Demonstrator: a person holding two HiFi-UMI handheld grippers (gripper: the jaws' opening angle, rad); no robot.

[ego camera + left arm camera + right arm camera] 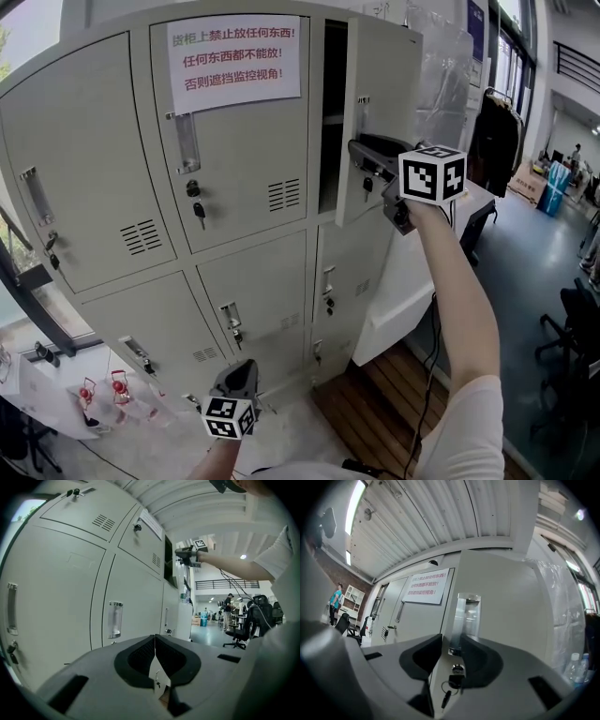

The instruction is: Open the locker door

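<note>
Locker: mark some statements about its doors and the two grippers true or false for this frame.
1. The upper right door stands ajar. True.
2. The right gripper is closed on that door's handle. True.
3. The left gripper is wide open. False: its jaws are together, with nothing between them.
4. The notice hangs on the ajar door. False: it is on the shut upper middle door.
5. A key sits in the lock below the handle. True.
</note>
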